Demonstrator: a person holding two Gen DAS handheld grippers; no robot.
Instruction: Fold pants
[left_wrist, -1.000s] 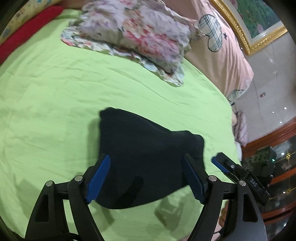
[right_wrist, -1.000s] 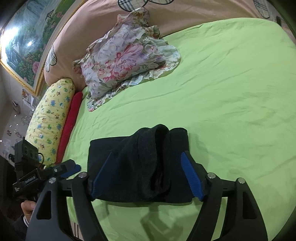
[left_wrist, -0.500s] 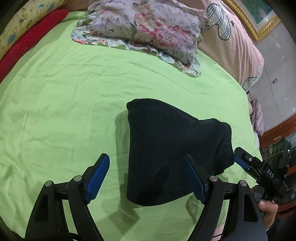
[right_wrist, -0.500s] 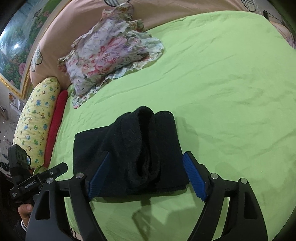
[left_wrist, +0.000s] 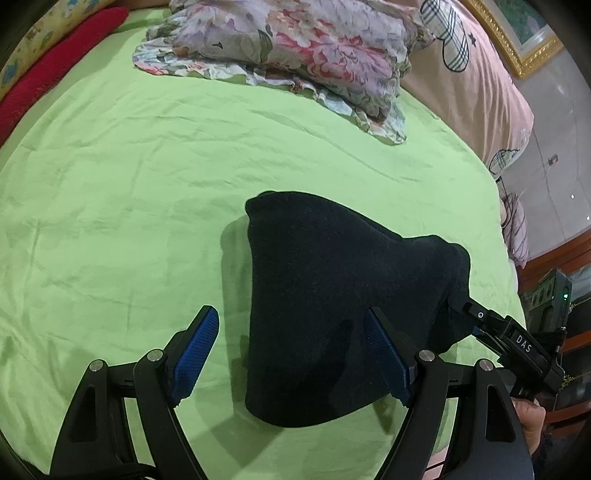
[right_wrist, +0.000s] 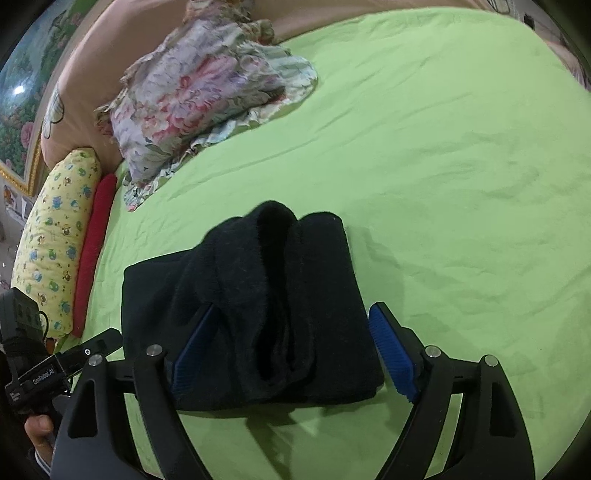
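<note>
Folded black pants (right_wrist: 258, 310) directly ahead of right gripper (right_wrist: 291, 350) — wide open, empty, straddling them; left gripper (left_wrist: 291, 354) likewise agape, empty — long axis crosswise.

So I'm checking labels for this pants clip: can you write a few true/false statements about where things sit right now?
1. The black pants lie as a folded bundle on the green sheet. True.
2. The left tool is shut on the pants. False: its jaws stand open, gripping nothing.
3. A floral pillow lies farther up the bed, apart from the pants. True.
4. The right tool is shut. False: its jaws are spread wide, either side of the bundle.
5. The red roll rests on top of the pants. False: it lies beside the yellow bolster.
</note>
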